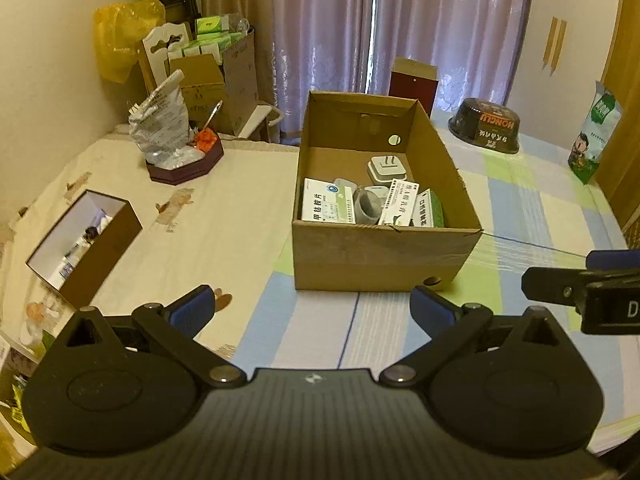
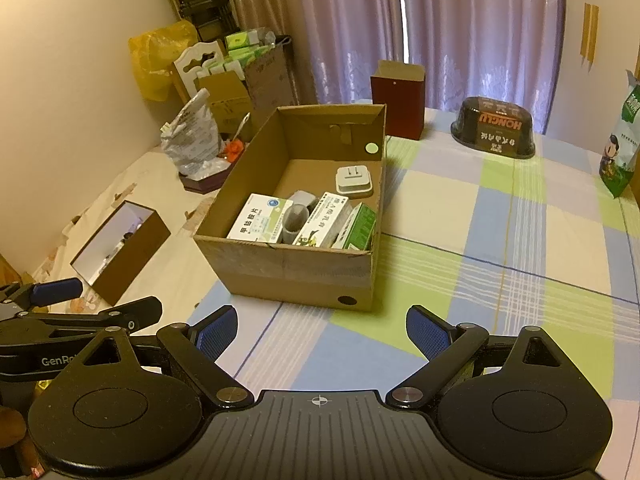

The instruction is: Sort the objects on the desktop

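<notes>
From the left wrist view, the left gripper (image 1: 314,308) hangs over the striped cloth with its blue pads spread wide and nothing between them. Straight ahead, a little beyond the fingertips, stands the open cardboard box (image 1: 384,258). Inside it, medicine boxes (image 1: 328,206) lean along the near wall, a grey cup (image 1: 366,210) sits among them, and a white plug adapter (image 1: 386,168) lies farther back. To the left lies a small brown box (image 1: 100,256) with a white lining, tipped toward the camera. Far left is a crumpled silver bag (image 1: 166,120) in a dark tray; far right, a black bowl (image 1: 486,126) turned upside down. At the right edge the right gripper's fingers (image 1: 560,284) poke in.

From the right wrist view, the right gripper (image 2: 320,334) is likewise wide open and empty, with the cardboard box (image 2: 296,276) ahead and slightly left. This view shows more of the checked cloth (image 2: 500,240) to the right and the whole dark red carton (image 2: 398,98) behind the box. The left gripper's arm (image 2: 80,320) shows at the left edge.
</notes>
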{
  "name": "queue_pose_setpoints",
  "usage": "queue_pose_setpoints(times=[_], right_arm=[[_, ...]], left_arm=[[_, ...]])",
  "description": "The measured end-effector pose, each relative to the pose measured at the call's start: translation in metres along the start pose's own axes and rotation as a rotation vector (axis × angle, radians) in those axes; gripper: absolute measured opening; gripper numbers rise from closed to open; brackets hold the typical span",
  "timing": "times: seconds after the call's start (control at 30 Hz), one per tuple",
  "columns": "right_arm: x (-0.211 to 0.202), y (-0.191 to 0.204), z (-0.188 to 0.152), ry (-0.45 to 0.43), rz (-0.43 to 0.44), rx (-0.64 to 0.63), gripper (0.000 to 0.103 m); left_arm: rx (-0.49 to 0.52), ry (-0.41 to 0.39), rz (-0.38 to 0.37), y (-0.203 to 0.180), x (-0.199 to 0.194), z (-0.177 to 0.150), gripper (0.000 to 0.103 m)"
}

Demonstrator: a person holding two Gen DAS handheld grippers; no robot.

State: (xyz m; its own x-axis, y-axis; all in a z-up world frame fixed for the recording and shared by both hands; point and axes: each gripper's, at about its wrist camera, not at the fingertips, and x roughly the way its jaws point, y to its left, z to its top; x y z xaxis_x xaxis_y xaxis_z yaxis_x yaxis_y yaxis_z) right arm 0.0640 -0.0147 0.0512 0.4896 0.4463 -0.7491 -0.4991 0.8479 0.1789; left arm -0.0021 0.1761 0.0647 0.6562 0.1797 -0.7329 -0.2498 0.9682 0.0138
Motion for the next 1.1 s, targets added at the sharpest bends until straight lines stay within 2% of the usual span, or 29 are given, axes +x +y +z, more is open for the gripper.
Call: queue_pose_setpoints(times=[0.27,0.63,1.1], right_arm=[[0.005,0.003,0.003,0.005,0.003,0.0,0.094],[0.012,0.003,0.006,0.013,0.0,0.001,0.094],[0.019,0.005,0.007,0.025,-0.01,0.011,0.094]], left_arm=[[-0.009,0.002,0.002,0.003,0.006,0.004,0.102],[0.043,-0.023,0.01,-0.001,0.01,0.005,0.102],[0.028,0.008,0.025,-0.002,0.017,0.008,0.102]])
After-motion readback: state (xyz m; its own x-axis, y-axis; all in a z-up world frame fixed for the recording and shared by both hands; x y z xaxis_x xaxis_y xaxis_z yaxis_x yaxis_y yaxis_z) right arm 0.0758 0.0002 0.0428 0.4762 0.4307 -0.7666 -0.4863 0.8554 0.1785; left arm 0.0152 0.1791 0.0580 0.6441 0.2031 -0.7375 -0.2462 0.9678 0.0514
